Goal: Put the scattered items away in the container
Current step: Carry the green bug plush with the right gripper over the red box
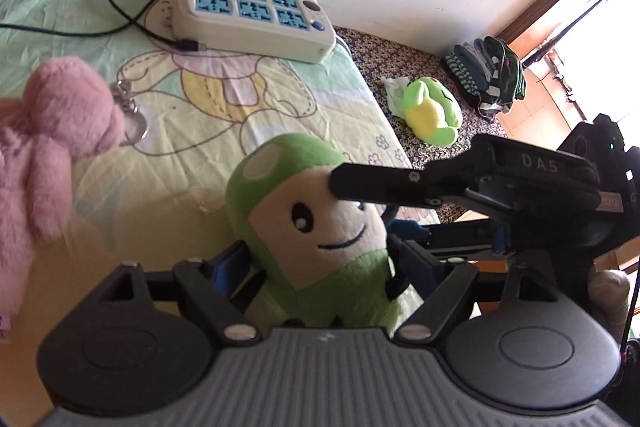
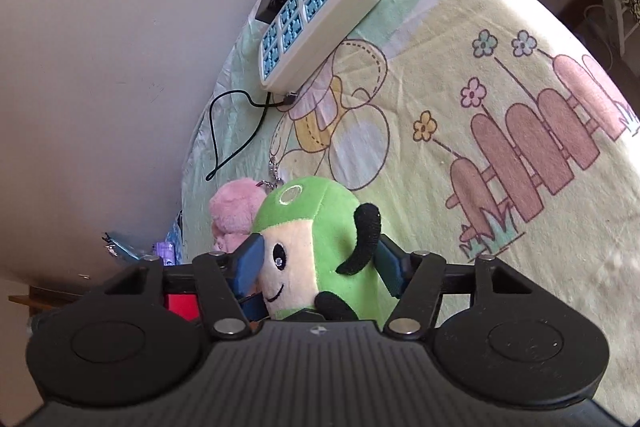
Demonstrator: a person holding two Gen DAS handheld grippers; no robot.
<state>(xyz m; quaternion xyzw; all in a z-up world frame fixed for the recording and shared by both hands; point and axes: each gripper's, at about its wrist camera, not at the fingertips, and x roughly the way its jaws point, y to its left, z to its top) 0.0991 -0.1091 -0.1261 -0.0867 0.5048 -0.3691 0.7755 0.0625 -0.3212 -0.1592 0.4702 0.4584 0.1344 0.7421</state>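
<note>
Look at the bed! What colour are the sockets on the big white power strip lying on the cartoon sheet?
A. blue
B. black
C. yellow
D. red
A: the white plastic power strip on the pastel cartoon bed sheet has blue socket faces, seen in both wrist views.

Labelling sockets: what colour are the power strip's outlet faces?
Blue, on a cream-white power strip; clearest in the left wrist view.
</note>
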